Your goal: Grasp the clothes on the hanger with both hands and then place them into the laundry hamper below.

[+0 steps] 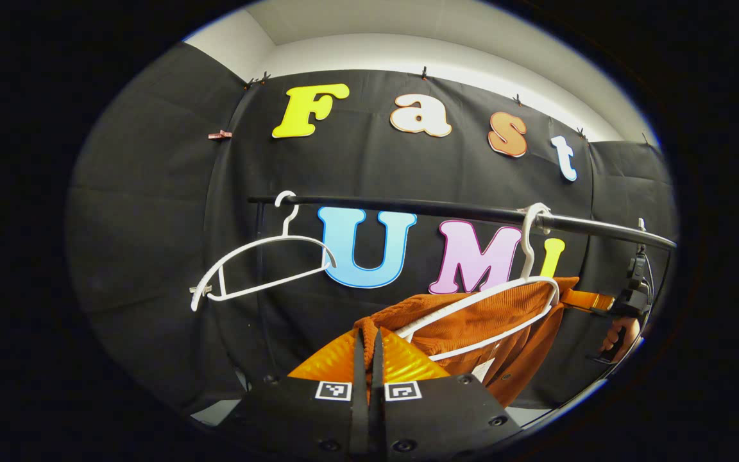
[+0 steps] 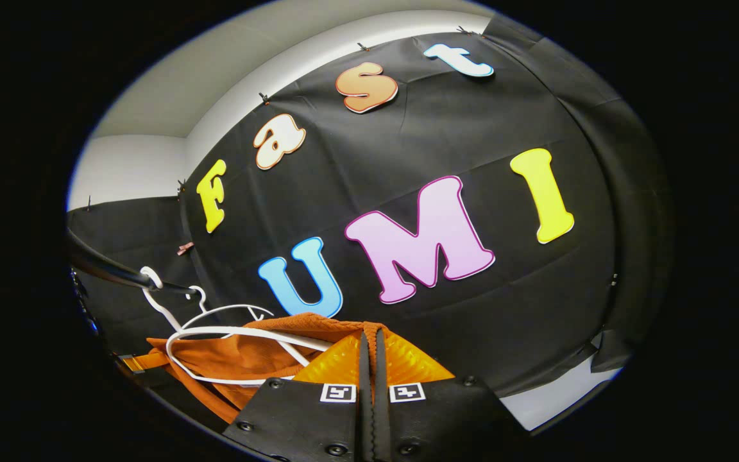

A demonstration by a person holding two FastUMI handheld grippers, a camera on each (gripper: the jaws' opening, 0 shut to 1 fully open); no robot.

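Observation:
An orange ribbed garment (image 1: 478, 314) hangs on a white hanger (image 1: 526, 256) from the black rail (image 1: 446, 208). My left gripper (image 1: 368, 335) is shut on the garment's near left edge, and cloth bunches at its fingertips. Farther right, the right gripper (image 1: 578, 298), held by a hand (image 1: 616, 337), meets the garment's far shoulder. In the right gripper view, my right gripper (image 2: 370, 337) is shut on a fold of the orange garment (image 2: 247, 356), which drapes over the white hanger (image 2: 228, 333). The left gripper (image 2: 133, 362) touches the cloth's far side.
An empty white hanger (image 1: 260, 256) hangs tilted on the rail to the left of the garment; it also shows as an empty hanger (image 2: 219, 313) behind the clothed one. The rail (image 2: 106, 269) runs off to the left. Black cloth walls close in behind.

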